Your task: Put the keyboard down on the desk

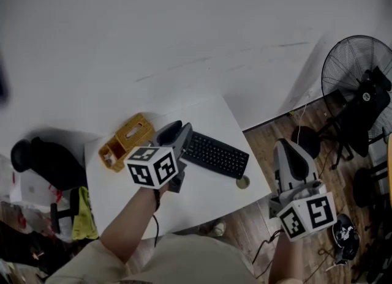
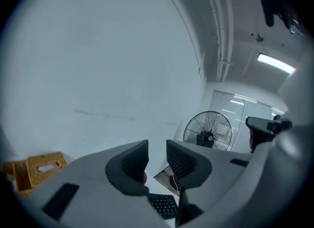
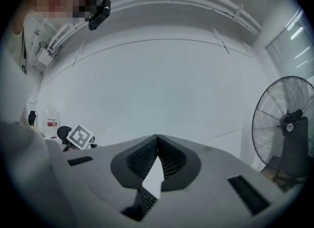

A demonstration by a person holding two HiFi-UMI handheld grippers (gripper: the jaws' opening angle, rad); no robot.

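The black keyboard point(image 1: 214, 154) lies flat on the white desk point(image 1: 202, 202), slanting toward the right front corner. My left gripper point(image 1: 174, 132) is raised above the keyboard's left end, its jaws a little apart with nothing between them. In the left gripper view the left gripper point(image 2: 157, 149) points at the white wall, and part of the keyboard point(image 2: 163, 205) shows far below. My right gripper point(image 1: 293, 155) hangs off the desk's right side above the wood floor. In the right gripper view the right gripper point(image 3: 158, 142) has its tips touching and holds nothing.
A yellow woven basket point(image 1: 127, 141) stands at the desk's back left. A small round object point(image 1: 243, 182) sits by the keyboard's right end. A black standing fan point(image 1: 360, 87) and cables are on the floor at right. A black chair point(image 1: 43, 161) stands at left.
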